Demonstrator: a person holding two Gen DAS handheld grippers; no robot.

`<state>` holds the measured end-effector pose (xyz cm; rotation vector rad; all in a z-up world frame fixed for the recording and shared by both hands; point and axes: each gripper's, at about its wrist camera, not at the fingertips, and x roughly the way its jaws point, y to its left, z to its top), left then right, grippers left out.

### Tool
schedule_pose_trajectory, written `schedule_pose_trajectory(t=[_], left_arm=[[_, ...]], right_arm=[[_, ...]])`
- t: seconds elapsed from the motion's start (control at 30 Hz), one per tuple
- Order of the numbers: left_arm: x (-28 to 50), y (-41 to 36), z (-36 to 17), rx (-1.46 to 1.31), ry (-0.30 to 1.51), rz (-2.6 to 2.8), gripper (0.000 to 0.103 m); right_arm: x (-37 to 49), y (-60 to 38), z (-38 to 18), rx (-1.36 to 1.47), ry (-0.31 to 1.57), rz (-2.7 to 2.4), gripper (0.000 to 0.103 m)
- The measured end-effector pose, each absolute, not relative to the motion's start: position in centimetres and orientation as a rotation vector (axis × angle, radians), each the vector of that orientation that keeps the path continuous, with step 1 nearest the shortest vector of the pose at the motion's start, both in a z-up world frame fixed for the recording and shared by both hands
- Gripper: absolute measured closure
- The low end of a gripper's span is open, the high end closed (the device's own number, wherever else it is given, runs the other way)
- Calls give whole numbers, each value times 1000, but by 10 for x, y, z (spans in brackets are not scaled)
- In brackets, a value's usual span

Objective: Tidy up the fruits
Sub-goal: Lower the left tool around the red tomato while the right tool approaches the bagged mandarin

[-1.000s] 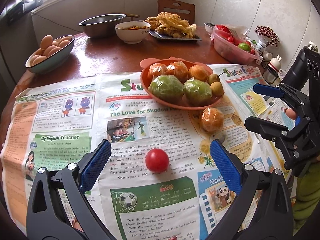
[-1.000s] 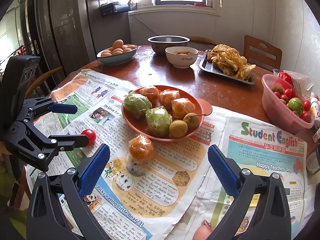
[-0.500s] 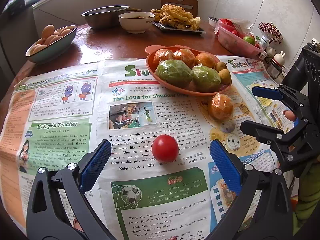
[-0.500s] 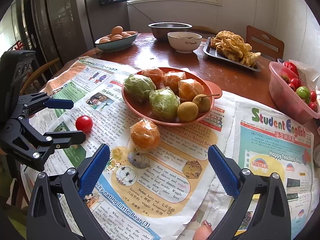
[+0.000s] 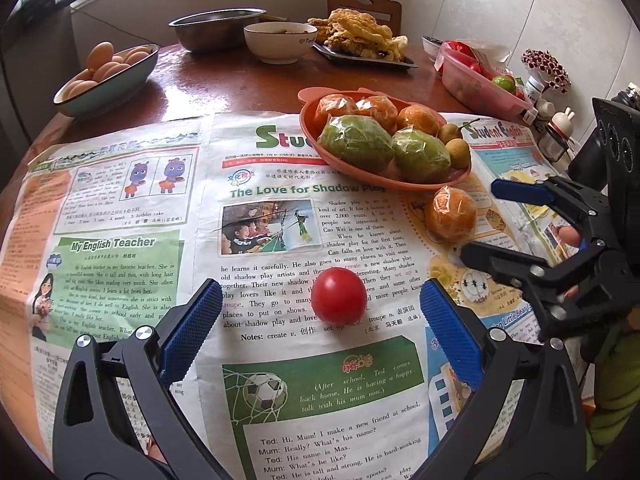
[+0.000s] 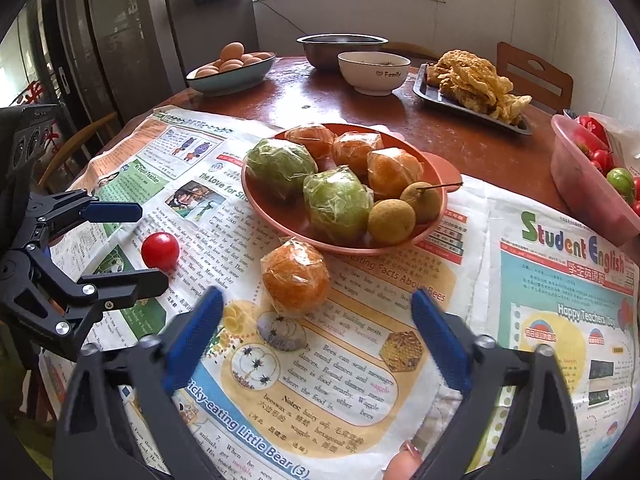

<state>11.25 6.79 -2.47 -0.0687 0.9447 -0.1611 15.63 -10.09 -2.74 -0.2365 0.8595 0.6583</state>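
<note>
Okay, we see the left gripper [image 5: 320,316] spread wide, empty, with the red tomato [image 5: 339,295] on the newspaper [image 5: 120,208] between its pads, untouched. Our right gripper [image 6: 316,320] is also wide, empty, near the wrapped orange [image 6: 295,276], which sits just beside the fruit plate's [image 6: 434,232] near rim.

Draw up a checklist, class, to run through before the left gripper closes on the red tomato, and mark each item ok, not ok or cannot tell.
1. Left gripper open: ok.
2. Red tomato lined up between its fingers: ok.
3. Fingers level with the tomato: cannot tell.
4. Tomato apart from the wrapped orange: ok.
5. Right gripper open and apart from the tomato: ok.
6. Room for another fruit on the orange plate: cannot tell.
</note>
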Motion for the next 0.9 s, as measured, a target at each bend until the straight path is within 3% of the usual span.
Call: schedule_pose_trajectory(t=[0.4,0.5,0.53,0.7,0.77,0.9], left_arm=[[112,67,-26,-85,950,-197,33],[112,66,-27,-86,954,-210,41],[112,65,-28,-88,955,-217,48],[114,63,-30,-78,957,-227,58],[114,62,-30,-69,956,-224,73],[114,61,-30,-63,953,-218,75]], right_arm=[[163,-80,-35,-259,891,722,64],[162,-77,-35,-269,883,725,66],[162,-78,-35,-266,882,724,66],[158,-84,-34,-255,885,723,66],[157,-87,-32,-245,882,717,66],[155,-97,-29,-206,874,705,66]])
